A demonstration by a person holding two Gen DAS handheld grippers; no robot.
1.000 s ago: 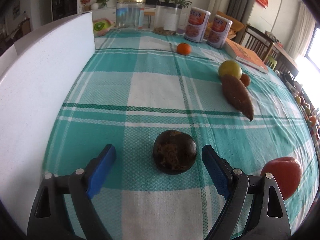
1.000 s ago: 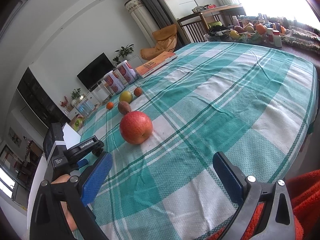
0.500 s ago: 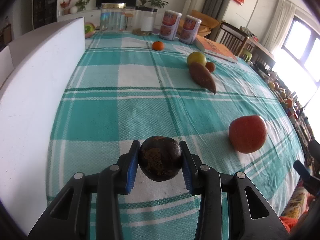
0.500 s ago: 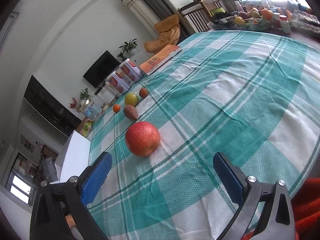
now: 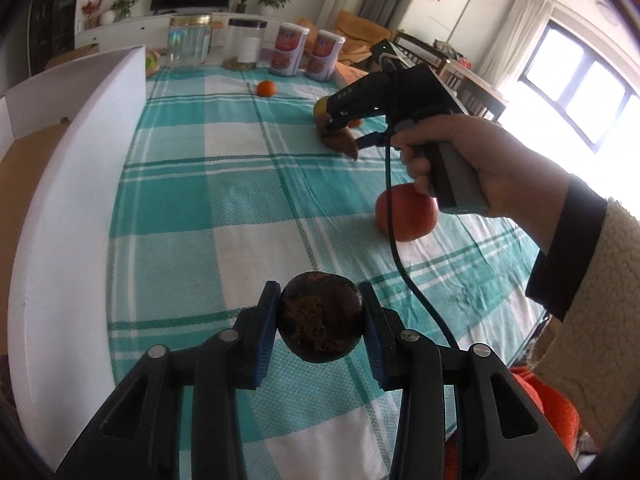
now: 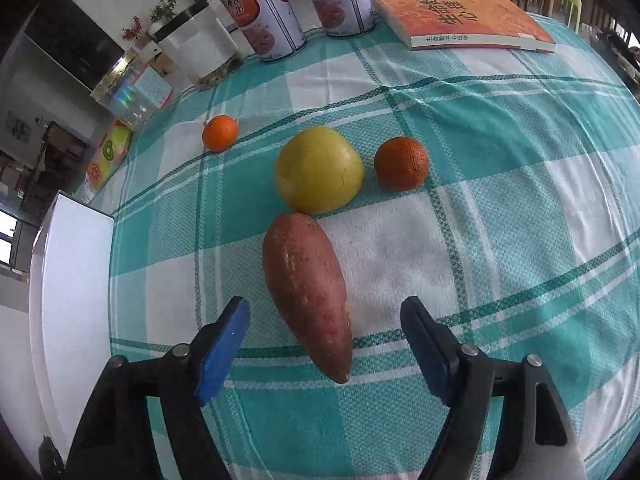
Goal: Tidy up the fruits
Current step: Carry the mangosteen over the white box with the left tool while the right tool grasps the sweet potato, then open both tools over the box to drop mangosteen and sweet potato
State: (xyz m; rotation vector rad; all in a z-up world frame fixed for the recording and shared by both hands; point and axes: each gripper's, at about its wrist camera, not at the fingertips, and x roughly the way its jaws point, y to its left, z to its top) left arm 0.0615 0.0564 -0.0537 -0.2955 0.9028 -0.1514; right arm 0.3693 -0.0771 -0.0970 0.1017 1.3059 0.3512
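Two blue pads of the left gripper [image 5: 320, 330] clamp a dark round fruit [image 5: 320, 317] above the checked tablecloth [image 5: 240, 208]. Over on the right gripper [image 6: 324, 344], jaws gape wide, straddling the sweet potato [image 6: 306, 284] lying against a yellow fruit [image 6: 319, 170].

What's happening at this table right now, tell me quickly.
A person is sorting fruit with a handheld claw in each hand. The left claw is shut on a dark round fruit, lifted above the checked tablecloth. The right claw is open, its fingers either side of the sweet potato, not gripping it yet. A yellow fruit, two oranges and a red apple lie loose.
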